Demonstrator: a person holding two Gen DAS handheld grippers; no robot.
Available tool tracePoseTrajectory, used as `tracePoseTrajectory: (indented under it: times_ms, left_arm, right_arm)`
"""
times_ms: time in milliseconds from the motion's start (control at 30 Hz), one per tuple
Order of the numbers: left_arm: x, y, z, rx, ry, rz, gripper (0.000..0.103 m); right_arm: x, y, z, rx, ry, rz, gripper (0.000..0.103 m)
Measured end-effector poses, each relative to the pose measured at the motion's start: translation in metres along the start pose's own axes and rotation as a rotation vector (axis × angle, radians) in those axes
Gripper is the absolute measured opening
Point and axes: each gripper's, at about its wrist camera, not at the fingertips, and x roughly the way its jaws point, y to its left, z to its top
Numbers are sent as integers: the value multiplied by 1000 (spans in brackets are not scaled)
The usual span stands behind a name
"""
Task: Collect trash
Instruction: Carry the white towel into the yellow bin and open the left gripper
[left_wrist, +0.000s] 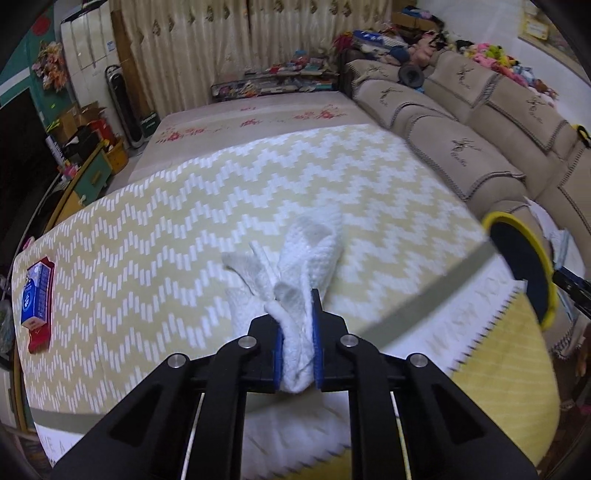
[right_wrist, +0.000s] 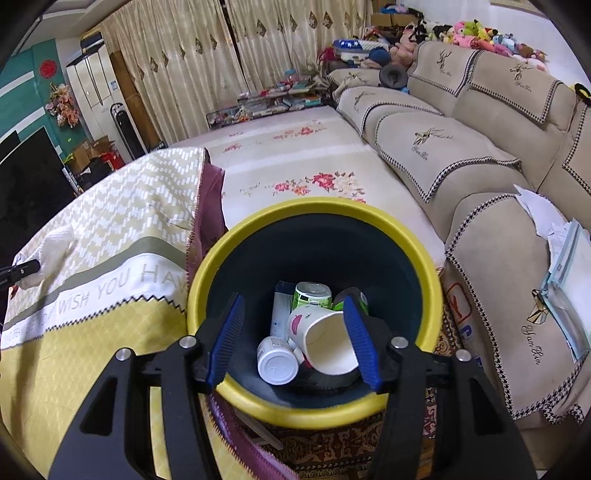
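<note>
My left gripper (left_wrist: 298, 314) is shut on a crumpled white paper towel (left_wrist: 295, 266) and holds it over the zigzag-patterned tablecloth (left_wrist: 184, 206). The towel also shows at the left edge of the right wrist view (right_wrist: 51, 243). A yellow-rimmed trash bin (right_wrist: 317, 214) stands right of the table; it also shows in the left wrist view (left_wrist: 517, 258). The bin holds a paper cup (right_wrist: 325, 339), a white bottle (right_wrist: 277, 362), a green can (right_wrist: 312, 295) and a white box (right_wrist: 280, 314). My right gripper (right_wrist: 295, 332) is open and empty, right above the bin's mouth.
A blue tissue pack (left_wrist: 35, 295) on a red holder lies at the table's left edge. A beige sofa (right_wrist: 480, 166) runs along the right, with papers (right_wrist: 565, 266) on its near seat. A floral mat (right_wrist: 295, 162) lies beyond the table.
</note>
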Motion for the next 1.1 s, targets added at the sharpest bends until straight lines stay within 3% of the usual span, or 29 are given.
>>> tracePoseTrajectory:
  times_ms: [200,433,533,800,1100]
  left_arm:
    - [-44,-50,-14,79,-34,-70,12]
    - [-77,-136,-11,192,-73,-186,12]
    - [-82,-177,-4,245,-78,-220,12]
    - [-61,-274,20,332,-27,-320,13]
    - [-12,-336,52,358,0,-316,13]
  right_arm:
    - [-43,-5,-18,6,-55,-15,57]
    - [-84,-23,-42,19,-100,-60,58]
    - [-97,-34,-51,36,-116,-72,64]
    - [-121,-78,-65,116,-150,-111,65]
    - [-113,-105,-76,167,-127,-114,65]
